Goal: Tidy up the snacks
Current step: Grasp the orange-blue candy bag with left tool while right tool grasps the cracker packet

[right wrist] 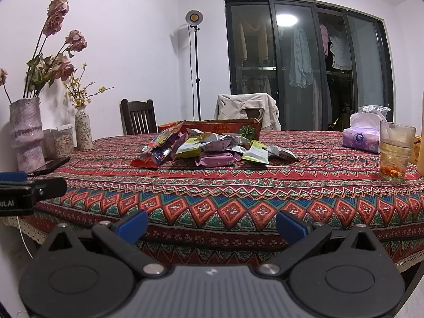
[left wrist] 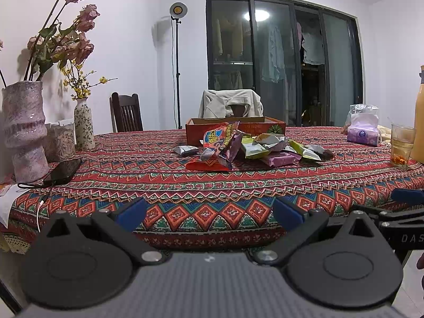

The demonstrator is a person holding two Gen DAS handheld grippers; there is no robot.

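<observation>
A heap of snack packets (left wrist: 249,147) (right wrist: 212,148) in red, purple, green and silver lies mid-table on the patterned cloth. Behind it stands an open red cardboard box (left wrist: 235,129) (right wrist: 225,127). My left gripper (left wrist: 209,212) hovers open at the table's near edge, well short of the heap, with nothing between its blue pads. My right gripper (right wrist: 212,228) is open and empty too, at the same near edge. The right gripper's blue tip (left wrist: 406,196) shows at the right of the left wrist view. At the left of the right wrist view the left gripper's tip (right wrist: 16,177) pokes in.
Two vases with flowers (left wrist: 25,129) (left wrist: 84,124), storage jars (left wrist: 59,139) and a black phone (left wrist: 63,171) stand at the table's left. A tissue pack (left wrist: 363,132), a glass (right wrist: 394,153) and an orange bottle (left wrist: 418,122) stand at the right. Chairs (left wrist: 126,116) sit behind.
</observation>
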